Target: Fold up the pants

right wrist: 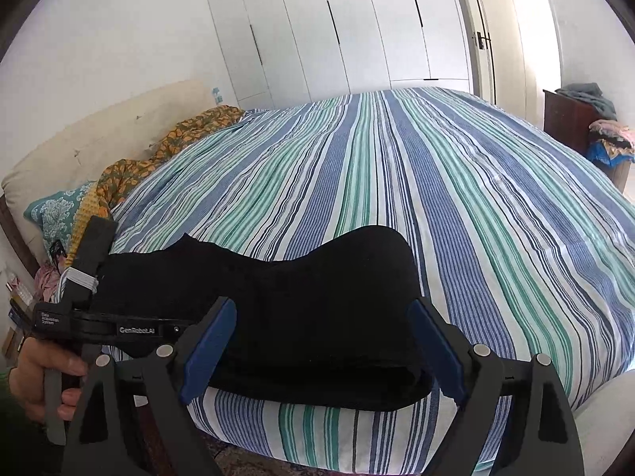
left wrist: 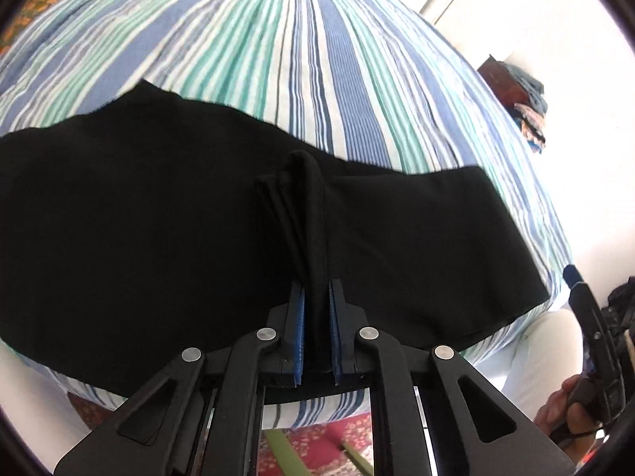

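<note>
Left tongs (left wrist: 316,309) pinch a bunched ridge of the black pants (left wrist: 158,218), which lie across the striped bed (left wrist: 317,59); right tongs (right wrist: 321,341) hover spread wide at their edge; folding seems midway; next, likely grip and carry over

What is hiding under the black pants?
Under the black pants lies the blue, green and white striped bedsheet, showing all around them. Whatever sits directly beneath the dark cloth is covered, so it cannot be seen.
</note>
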`<state>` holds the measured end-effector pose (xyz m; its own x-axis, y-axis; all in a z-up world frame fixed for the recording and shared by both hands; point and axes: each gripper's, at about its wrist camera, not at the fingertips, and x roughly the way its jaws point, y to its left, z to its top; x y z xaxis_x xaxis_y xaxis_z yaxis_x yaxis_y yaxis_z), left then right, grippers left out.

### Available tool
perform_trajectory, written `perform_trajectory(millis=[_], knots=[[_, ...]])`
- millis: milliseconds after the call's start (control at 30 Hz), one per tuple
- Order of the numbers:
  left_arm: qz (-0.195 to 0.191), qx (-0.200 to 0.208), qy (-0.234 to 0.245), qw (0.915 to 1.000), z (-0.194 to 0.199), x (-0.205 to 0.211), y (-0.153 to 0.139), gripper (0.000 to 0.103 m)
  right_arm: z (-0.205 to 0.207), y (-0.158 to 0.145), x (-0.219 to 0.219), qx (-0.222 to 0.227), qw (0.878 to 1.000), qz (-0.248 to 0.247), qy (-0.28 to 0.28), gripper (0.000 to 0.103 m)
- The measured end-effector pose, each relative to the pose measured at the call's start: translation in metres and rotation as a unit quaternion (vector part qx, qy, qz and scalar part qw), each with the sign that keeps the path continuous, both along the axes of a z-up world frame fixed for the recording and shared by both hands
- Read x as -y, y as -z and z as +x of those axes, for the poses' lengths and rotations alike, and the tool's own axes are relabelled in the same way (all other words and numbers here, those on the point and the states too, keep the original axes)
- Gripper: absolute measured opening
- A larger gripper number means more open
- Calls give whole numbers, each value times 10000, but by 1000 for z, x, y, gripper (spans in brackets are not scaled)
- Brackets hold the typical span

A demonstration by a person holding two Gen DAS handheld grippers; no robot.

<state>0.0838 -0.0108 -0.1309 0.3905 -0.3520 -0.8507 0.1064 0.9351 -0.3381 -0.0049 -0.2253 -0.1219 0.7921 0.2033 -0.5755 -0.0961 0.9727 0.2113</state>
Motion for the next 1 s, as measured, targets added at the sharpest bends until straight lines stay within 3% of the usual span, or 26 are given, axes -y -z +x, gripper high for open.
perform_trajectory(millis=[100,267,333,400,500,567,633,700,900,1000], knots=[[40,307,-322,9990,-4,-35,-19,9,-4,-6,17,126,9993,158,309,89],[290,148,-294,9990,-5,-52,6,9,13,-6,50,-198,9938,777,776,89],[476,165,-249,9984,-8,-44,17,9,28,-12,51,-218,9927,1026,595,88],[528,180,-299,9980,-11,-42,25,9,46,-18,38,-284,9920,1231,-39,88],[460,180,-317,9983,-14,-49,24,11,72,5,10,-1013,9740,1687,-1119,81],[409,145,-358,9984,-10,-56,25,14,79,40,-2,-1591,9693,1420,-1228,81],[381,127,-358,9986,-12,-59,29,15,81,80,-5,-2257,9607,1113,-1175,68],[374,136,-354,9986,-14,-60,30,16,78,78,-2,-2149,9634,1121,-1146,67],[363,140,-353,9986,-15,-61,33,18,107,20,11,-1465,9766,1166,-1054,71],[394,165,-332,9985,-16,-60,35,19,135,31,19,-1518,9755,1245,-991,76]])
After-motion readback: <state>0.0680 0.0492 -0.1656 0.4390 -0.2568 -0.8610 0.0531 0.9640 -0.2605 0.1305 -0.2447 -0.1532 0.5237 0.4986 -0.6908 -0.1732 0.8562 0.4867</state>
